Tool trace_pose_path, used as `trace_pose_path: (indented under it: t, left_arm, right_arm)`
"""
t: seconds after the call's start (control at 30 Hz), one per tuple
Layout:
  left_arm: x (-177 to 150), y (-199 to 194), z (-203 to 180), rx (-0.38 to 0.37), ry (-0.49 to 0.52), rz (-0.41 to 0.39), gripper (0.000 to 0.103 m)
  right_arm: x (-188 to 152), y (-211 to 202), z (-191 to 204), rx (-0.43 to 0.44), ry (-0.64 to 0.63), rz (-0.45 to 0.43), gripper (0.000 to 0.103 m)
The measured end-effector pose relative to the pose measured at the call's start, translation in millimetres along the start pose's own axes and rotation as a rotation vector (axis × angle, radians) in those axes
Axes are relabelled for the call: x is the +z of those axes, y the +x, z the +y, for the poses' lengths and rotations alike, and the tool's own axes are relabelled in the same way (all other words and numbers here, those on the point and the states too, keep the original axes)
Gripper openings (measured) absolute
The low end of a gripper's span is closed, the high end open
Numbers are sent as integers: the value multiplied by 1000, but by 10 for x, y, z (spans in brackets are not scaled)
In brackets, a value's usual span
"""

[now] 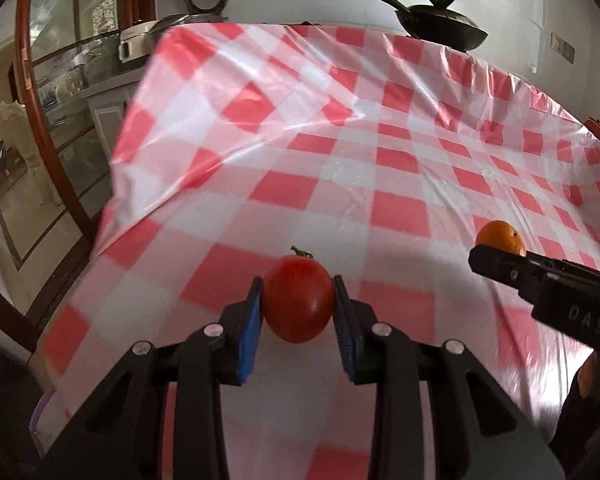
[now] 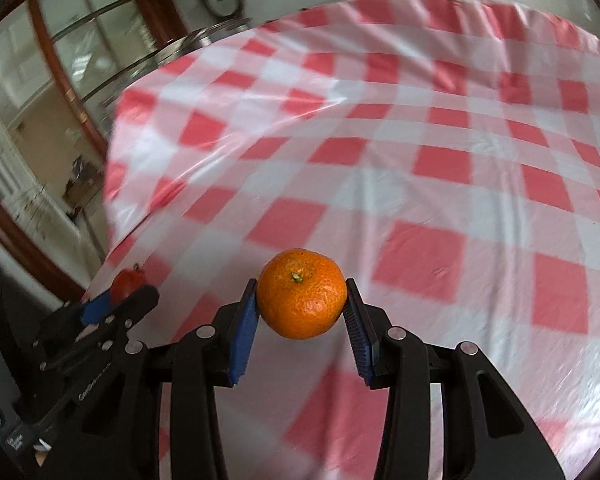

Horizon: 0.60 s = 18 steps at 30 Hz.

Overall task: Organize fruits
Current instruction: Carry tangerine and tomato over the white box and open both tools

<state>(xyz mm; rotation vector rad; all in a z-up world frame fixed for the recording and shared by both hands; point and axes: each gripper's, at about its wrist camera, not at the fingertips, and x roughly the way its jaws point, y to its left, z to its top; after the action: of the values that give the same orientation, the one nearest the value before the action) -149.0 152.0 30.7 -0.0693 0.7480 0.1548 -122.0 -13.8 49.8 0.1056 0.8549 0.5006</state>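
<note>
While gripped, tomato (image 1: 299,300) stands upright, stem up.

Two wrist fisheyes, side by side above the checkered surface (image 1: 380,152)

Each looks forward and down along its own claw, close over the cloth, toward the far wall. Both share the surface and the dark pan (image 1: 440,24); the left view catches the right claw (image 1: 500,256) at its right edge, the right view the left claw (image 2: 116,300) at lower left.
</note>
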Motion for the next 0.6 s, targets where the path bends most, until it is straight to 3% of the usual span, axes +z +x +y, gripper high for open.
trace_pose_path:
  t: [0.27, 0.6]
  left_arm:
    - [-340, -378, 464, 52, -28, -23, 34]
    - [-889, -826, 1252, 187, -127, -23, 34]
  right_arm:
    - [-268, -98, 687, 46, -158, 20, 41]
    - [-644, -80, 1508, 149, -364, 73, 42]
